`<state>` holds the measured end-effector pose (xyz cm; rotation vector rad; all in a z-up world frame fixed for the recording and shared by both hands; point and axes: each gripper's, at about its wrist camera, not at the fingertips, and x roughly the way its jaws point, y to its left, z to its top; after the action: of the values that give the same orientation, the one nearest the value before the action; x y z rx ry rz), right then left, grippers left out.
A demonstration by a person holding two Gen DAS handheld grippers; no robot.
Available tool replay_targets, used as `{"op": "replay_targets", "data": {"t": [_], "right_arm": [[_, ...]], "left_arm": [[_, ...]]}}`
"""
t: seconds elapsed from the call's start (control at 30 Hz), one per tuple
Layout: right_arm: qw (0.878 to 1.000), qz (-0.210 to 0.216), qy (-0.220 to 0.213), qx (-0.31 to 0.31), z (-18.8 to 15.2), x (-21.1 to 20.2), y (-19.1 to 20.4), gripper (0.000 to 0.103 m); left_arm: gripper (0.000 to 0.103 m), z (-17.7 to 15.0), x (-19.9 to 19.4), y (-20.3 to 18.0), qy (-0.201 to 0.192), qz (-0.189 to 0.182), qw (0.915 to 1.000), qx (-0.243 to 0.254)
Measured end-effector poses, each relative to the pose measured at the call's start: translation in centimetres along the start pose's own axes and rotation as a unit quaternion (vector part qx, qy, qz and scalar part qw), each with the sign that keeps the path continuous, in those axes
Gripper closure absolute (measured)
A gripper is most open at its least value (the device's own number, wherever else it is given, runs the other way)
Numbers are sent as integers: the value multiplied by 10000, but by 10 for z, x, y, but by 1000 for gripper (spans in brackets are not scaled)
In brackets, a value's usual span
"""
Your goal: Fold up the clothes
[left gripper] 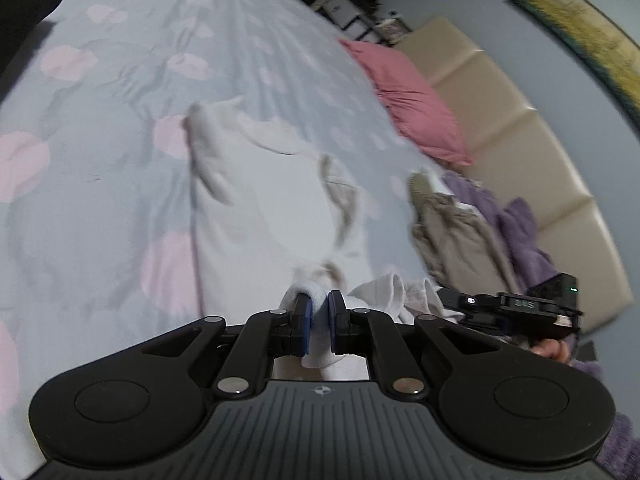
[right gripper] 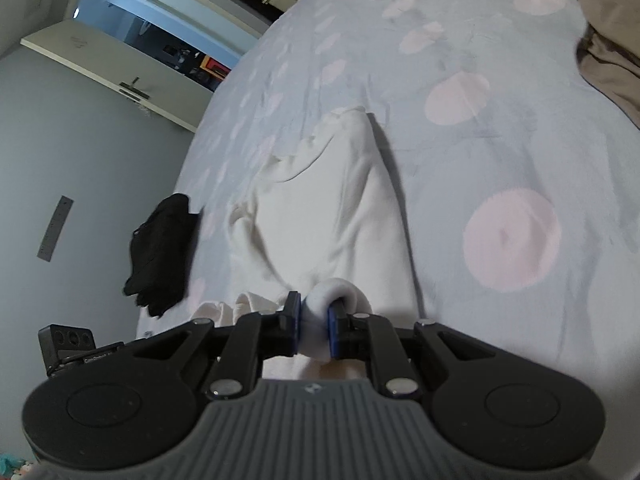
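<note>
A white garment point(left gripper: 256, 200) lies spread on the bed, stretching away from both grippers. My left gripper point(left gripper: 319, 306) is shut on a bunched edge of the garment at its near end. My right gripper point(right gripper: 314, 312) is shut on another bunched edge of the same white garment point(right gripper: 320, 216). The right gripper's body also shows in the left wrist view point(left gripper: 520, 308), just to the right of my left gripper. The left gripper's body shows at the lower left of the right wrist view point(right gripper: 72, 344).
The bed has a pale blue sheet with pink spots point(left gripper: 100, 140). A pink pillow point(left gripper: 408, 100) lies at the headboard side, with beige point(left gripper: 452, 232) and purple clothes point(left gripper: 516, 224) beside it. A black garment point(right gripper: 164, 252) lies at the bed's edge. A beige garment point(right gripper: 608, 60) is at the upper right.
</note>
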<state>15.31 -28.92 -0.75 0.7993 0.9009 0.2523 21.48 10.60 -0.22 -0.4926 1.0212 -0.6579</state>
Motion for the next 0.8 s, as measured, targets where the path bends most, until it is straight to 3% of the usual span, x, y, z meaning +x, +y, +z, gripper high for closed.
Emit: {"op": "replay_targets", "data": {"t": [0.4, 0.43, 0.5, 0.53, 0.67, 0.8], "right_arm": [[9991, -347, 199, -104, 5, 33, -11, 83], [9990, -356, 209, -168, 5, 31, -8, 82], [9988, -317, 198, -301, 4, 24, -2, 63], [9986, -319, 160, -383, 2, 20, 2, 62], [9958, -376, -34, -833, -7, -1, 15, 61], [9920, -359, -41, -1208, -26, -22, 15, 61]], "left_arm": [[96, 5, 39, 37, 203, 351, 9984, -406], [96, 5, 38, 36, 204, 356, 9984, -401], [95, 4, 34, 31, 175, 396, 9984, -364], [94, 3, 32, 29, 156, 407, 9985, -343], [58, -7, 10, 15, -133, 411, 9988, -224], [56, -22, -14, -4, -310, 397, 9987, 59]]}}
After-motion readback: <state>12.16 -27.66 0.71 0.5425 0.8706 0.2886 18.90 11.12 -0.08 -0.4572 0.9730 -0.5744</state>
